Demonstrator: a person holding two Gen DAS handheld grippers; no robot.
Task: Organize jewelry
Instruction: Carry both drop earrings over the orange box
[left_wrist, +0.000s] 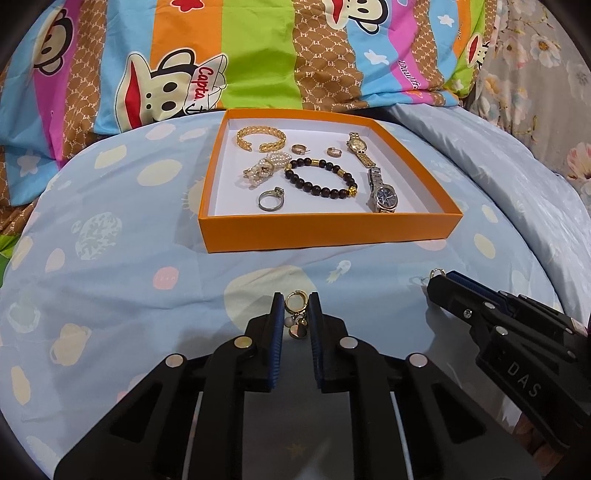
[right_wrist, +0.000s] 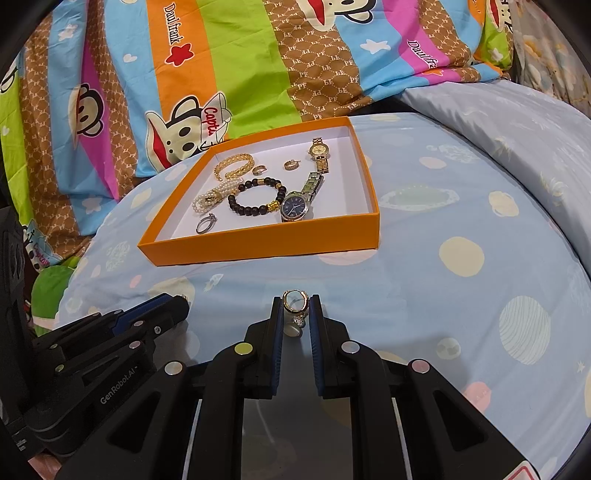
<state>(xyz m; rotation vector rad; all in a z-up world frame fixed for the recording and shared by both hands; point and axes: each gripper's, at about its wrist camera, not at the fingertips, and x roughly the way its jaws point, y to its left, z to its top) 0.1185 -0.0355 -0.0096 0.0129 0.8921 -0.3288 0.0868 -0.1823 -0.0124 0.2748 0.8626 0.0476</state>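
Note:
My left gripper (left_wrist: 295, 304) is shut on a gold hoop earring (left_wrist: 295, 301) whose small discs hang between the fingers, just above the blue spotted sheet. At the right of this view, my right gripper (left_wrist: 439, 278) pinches a matching hoop at its tip. In the right wrist view, my right gripper (right_wrist: 295, 304) is shut on a gold hoop earring (right_wrist: 295, 300) with a sparkling drop. My left gripper (right_wrist: 181, 299) shows at the lower left. Ahead sits the orange box (left_wrist: 328, 232) (right_wrist: 258, 247), holding a gold bangle (left_wrist: 260, 138), a bead bracelet (left_wrist: 321, 177) and two watches.
The box also holds a silver ring (left_wrist: 269, 201), a pearl piece (left_wrist: 262, 168) and two small hoops. A colourful cartoon quilt (left_wrist: 258, 55) is heaped behind the box. A pale blue pillow (left_wrist: 498, 166) lies at the right. Bare sheet lies between the grippers and the box.

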